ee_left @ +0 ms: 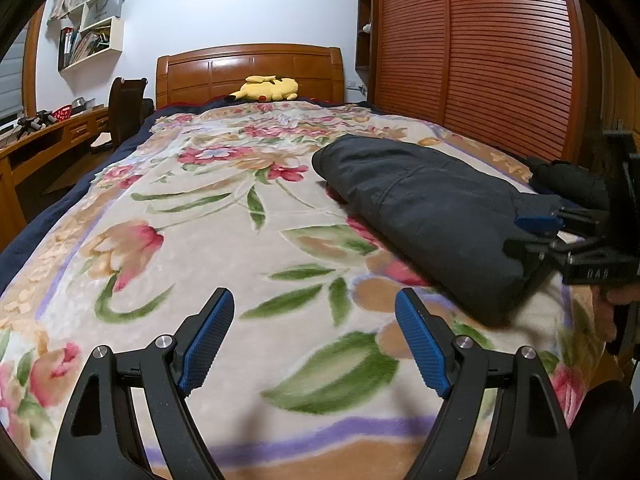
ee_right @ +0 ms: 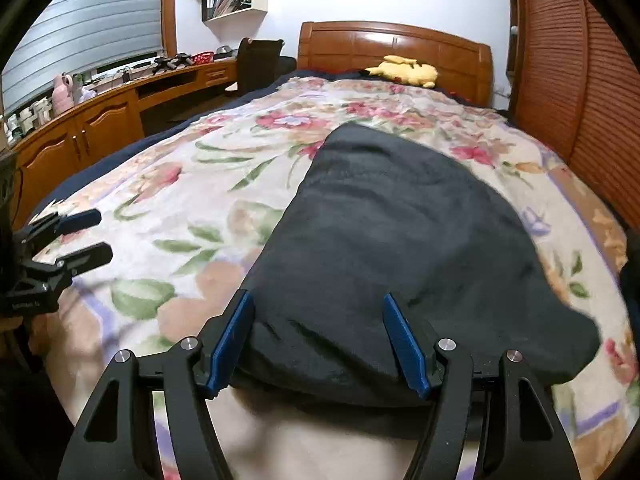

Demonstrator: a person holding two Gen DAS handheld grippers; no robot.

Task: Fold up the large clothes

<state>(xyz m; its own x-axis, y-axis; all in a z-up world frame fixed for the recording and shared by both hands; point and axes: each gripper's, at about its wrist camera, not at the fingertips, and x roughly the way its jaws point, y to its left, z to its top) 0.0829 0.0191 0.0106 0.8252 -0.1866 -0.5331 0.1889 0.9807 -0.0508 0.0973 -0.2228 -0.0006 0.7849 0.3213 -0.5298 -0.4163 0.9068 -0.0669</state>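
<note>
The dark charcoal, thick, padded-looking garment (ee_right: 400, 240) lies as a long folded bundle on the floral plush blanket (ee_left: 200, 240) covering the bed, towards the side nearest the reddish slatted wooden wardrobe (ee_left: 500, 60), its far end pointing at the wooden headboard (ee_left: 250, 68). It looks soft and bulky rather than stiff, probably fairly heavy for cloth, and likely to sag and slide open if lifted by a single layer; the fleecy blanket beneath should give some friction. The best hold, as I judge it, is at the near rounded folded edge, taking all layers together, with the second hold at a corner on the same end. Its surface is matte, with a stitched seam and a pocket-like line visible in the left wrist view. The right gripper (ee_right: 320, 344) straddles that near edge, jaws spread with the bundle between the blue pads; whether they press the cloth I cannot tell for certain, though they appear to touch its flanks. The left gripper (ee_left: 316, 340) hovers over bare blanket beside the garment, jaws wide apart and empty.
</note>
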